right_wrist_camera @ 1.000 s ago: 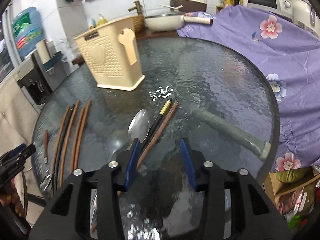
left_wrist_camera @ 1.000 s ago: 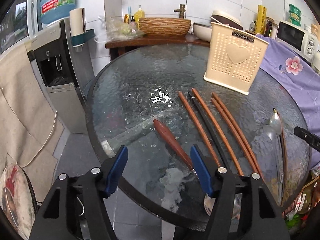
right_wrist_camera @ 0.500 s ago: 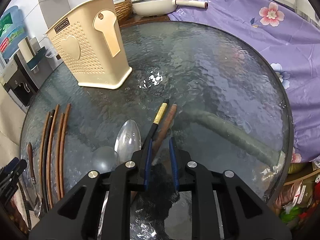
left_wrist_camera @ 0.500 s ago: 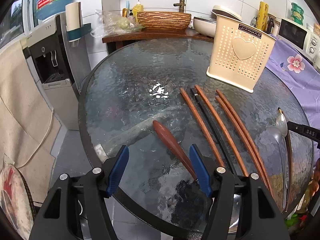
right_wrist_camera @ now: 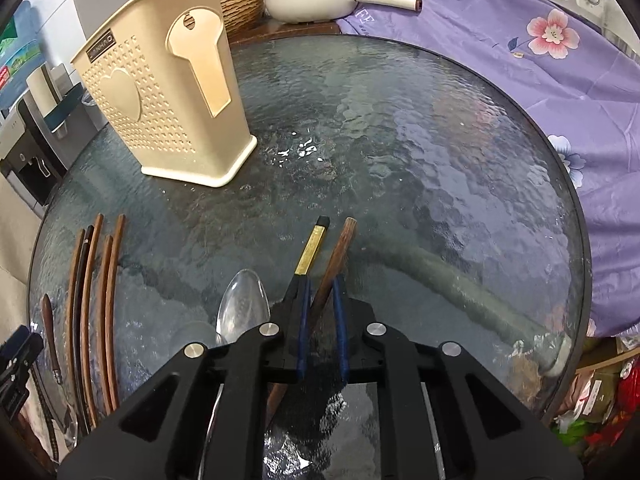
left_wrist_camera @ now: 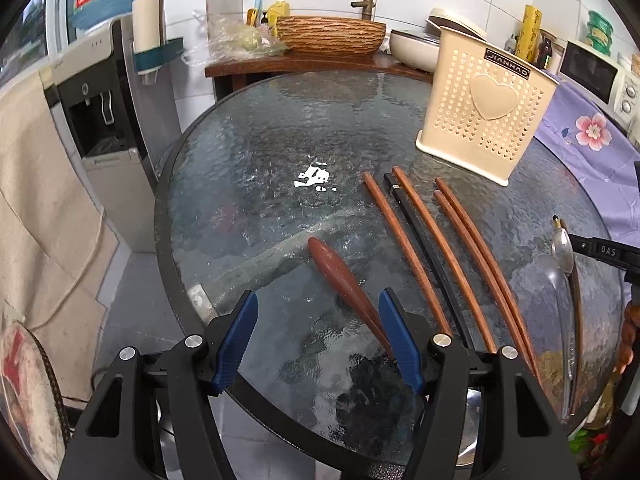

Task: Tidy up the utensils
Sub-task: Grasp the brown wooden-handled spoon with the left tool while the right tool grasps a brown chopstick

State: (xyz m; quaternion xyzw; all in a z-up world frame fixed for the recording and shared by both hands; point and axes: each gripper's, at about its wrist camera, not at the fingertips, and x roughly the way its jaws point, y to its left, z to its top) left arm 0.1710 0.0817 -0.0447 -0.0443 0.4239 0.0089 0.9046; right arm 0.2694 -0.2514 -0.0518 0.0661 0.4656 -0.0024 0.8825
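Note:
My right gripper (right_wrist_camera: pixel 320 284) is shut on a brown wooden chopstick (right_wrist_camera: pixel 340 248) on the round glass table (right_wrist_camera: pixel 440 160). A black chopstick with a gold band (right_wrist_camera: pixel 312 248) lies just left of the jaws, and a clear spoon (right_wrist_camera: pixel 242 308) lies further left. The cream utensil holder (right_wrist_camera: pixel 168 100) stands upright at the back left; it also shows in the left wrist view (left_wrist_camera: pixel 488 116). My left gripper (left_wrist_camera: pixel 318 308) is open and empty over a wooden-handled utensil (left_wrist_camera: pixel 340 276). Several brown and black chopsticks (left_wrist_camera: pixel 436 248) lie to its right.
A purple floral cloth (right_wrist_camera: pixel 540 60) drapes the table's right side. A white pot (right_wrist_camera: pixel 312 0) and woven basket (left_wrist_camera: pixel 330 34) stand on the counter behind. A water dispenser (left_wrist_camera: pixel 104 120) stands left of the table. The right gripper's tip (left_wrist_camera: pixel 600 250) shows at the right edge.
My right gripper has moved forward and closed on the brown chopstick. My left gripper has stayed open and shifted slightly closer over the table.

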